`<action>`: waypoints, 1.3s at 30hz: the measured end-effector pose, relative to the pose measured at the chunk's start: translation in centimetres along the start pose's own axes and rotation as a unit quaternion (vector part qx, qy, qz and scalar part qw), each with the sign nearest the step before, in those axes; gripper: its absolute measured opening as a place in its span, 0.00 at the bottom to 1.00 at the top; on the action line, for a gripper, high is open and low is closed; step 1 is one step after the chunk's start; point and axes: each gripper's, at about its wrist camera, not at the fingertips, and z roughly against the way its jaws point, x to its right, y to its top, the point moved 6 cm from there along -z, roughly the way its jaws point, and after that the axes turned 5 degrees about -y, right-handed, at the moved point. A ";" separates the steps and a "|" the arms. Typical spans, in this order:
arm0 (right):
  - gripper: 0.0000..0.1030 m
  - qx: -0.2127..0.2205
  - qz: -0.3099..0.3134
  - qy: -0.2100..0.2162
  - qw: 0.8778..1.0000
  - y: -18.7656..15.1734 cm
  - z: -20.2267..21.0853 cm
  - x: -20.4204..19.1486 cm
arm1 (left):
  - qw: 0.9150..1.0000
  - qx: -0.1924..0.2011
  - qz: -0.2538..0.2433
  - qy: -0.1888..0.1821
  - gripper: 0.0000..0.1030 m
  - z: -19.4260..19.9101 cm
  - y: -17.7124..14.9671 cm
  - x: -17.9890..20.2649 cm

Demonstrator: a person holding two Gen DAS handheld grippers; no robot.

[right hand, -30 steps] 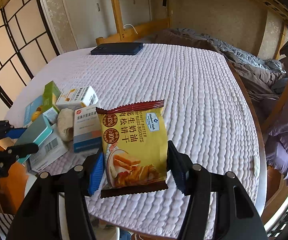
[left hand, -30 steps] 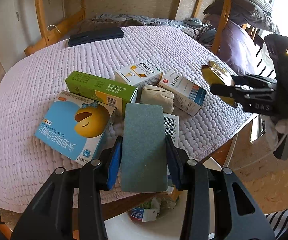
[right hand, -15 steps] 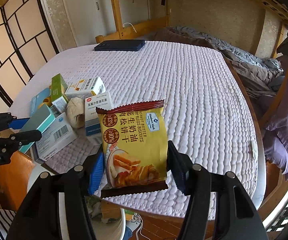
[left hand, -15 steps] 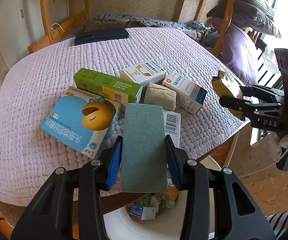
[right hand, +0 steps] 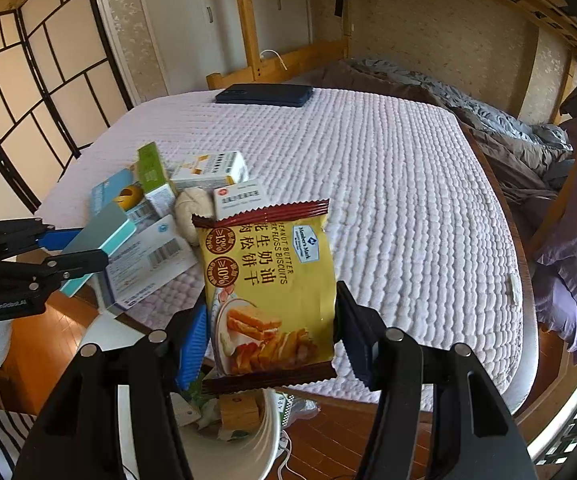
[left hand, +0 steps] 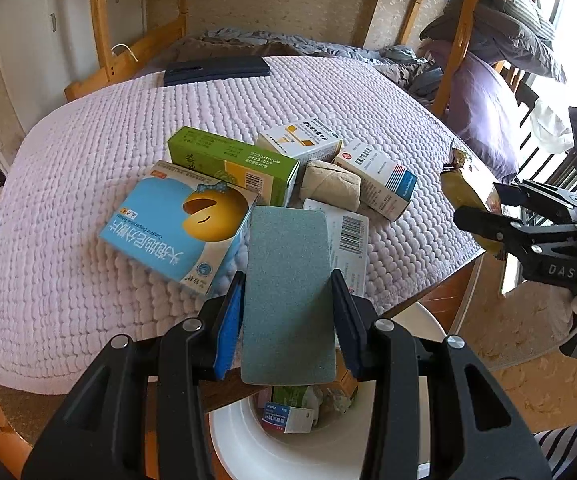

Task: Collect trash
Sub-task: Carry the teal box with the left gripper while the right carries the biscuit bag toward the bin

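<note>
My left gripper [left hand: 288, 320] is shut on a teal box [left hand: 288, 296] and holds it over the white bin [left hand: 240, 432], which holds trash. My right gripper [right hand: 268, 336] is shut on a yellow biscuit packet [right hand: 268, 288] above the same bin [right hand: 248, 452]. On the pink bedspread lie a blue box [left hand: 176, 226], a green box [left hand: 232, 162], two white medicine boxes [left hand: 298, 140], a beige paper wad [left hand: 330, 186] and a barcode box [left hand: 348, 236].
A dark flat case [left hand: 216, 70] lies at the bed's far end. Wooden bunk posts [left hand: 452, 32] and purple bedding [left hand: 484, 116] stand to the right. The wooden floor [right hand: 44, 344] shows below the bed edge. A folding screen [right hand: 40, 92] is at left.
Both grippers have pulled back from the bed toward the bin, holding their items. The bin now shows more fully under each gripper.
</note>
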 end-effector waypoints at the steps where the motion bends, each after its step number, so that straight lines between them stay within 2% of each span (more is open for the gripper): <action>1: 0.56 0.000 0.000 0.002 1.000 0.0 0.1 -0.1 | 1.000 0.001 0.001 0.000 0.43 0.1 -0.1 0.0; 39: 0.56 -0.027 0.034 0.069 0.997 -3.9 1.1 -7.0 | 1.000 -0.015 0.024 -0.005 0.43 2.0 -4.0 -0.4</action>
